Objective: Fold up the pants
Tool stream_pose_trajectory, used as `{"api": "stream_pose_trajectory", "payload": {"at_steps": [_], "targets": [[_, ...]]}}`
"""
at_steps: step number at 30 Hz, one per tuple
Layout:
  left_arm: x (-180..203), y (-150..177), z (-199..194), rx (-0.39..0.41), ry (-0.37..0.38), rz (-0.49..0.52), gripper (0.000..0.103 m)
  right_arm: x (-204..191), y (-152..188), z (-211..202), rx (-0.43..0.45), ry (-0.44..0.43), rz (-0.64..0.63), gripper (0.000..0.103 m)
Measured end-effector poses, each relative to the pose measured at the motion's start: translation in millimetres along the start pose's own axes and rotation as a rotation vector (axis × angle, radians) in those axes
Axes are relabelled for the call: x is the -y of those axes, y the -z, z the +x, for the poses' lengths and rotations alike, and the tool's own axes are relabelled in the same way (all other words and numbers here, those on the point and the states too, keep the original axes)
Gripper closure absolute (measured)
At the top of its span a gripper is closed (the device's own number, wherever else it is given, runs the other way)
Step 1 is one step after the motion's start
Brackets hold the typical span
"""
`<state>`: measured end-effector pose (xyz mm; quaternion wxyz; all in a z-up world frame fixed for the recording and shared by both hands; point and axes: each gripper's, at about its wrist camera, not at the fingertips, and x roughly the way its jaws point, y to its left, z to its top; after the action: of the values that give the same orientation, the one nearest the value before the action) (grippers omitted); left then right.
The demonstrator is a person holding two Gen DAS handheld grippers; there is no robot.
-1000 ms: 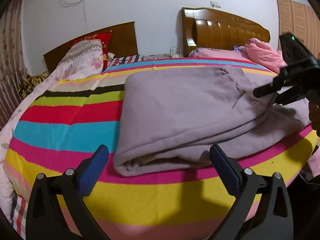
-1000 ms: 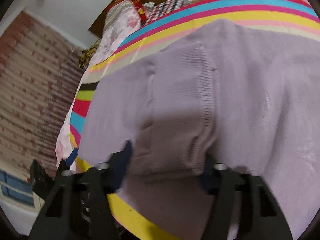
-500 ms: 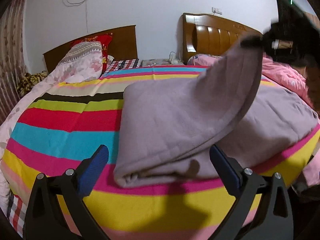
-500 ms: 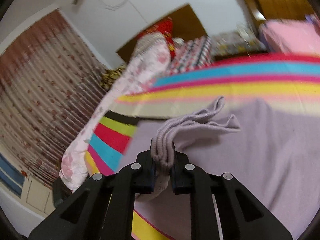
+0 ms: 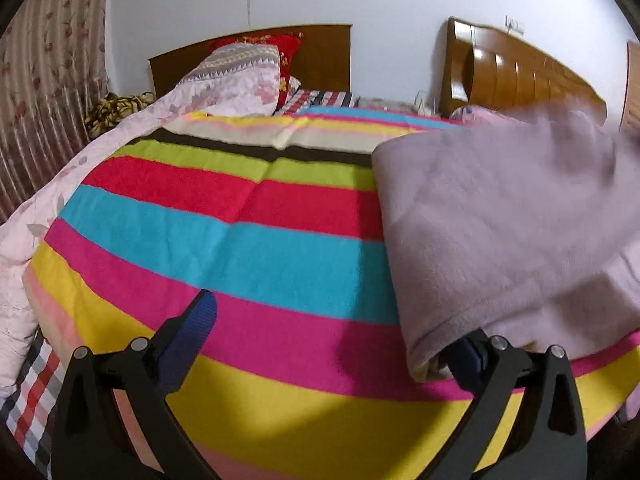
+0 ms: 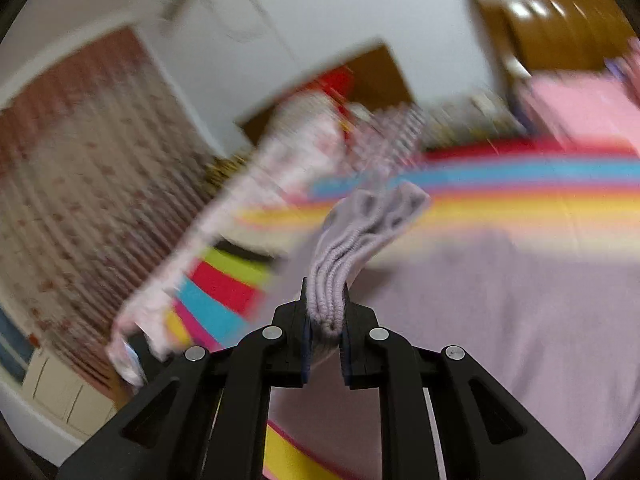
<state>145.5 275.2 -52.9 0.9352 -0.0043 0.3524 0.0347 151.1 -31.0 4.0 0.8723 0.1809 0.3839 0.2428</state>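
1. right gripper (image 6: 324, 330) clamps the ribbed waistband of the pants (image 5: 500, 220); a second ago its jaws stood wide around that band, and they have just been closing.
2. left gripper (image 5: 332, 332) is open; the pants' near folded corner now lies on its right finger (image 5: 466, 356).
3. pants sit on the right of the striped blanket (image 5: 240, 240), upper layer lifted, where earlier they lay flat.
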Motion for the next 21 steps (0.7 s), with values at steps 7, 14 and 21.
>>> {"api": "stream_pose_trajectory", "payload": {"at_steps": [7,14,21], "targets": [[-3,-1,5,-0.029,0.011,0.001,0.001,30,45,25,-0.067,0.025,0.082,0.089],[-1,-3,6,-0.039,-0.014,-0.003,0.001,31,43,14,-0.036,-0.016,0.086,0.089],[-3,-3,7,-0.046,0.0,0.001,0.001,37,57,10,-0.066,-0.007,0.092,0.089]]}}
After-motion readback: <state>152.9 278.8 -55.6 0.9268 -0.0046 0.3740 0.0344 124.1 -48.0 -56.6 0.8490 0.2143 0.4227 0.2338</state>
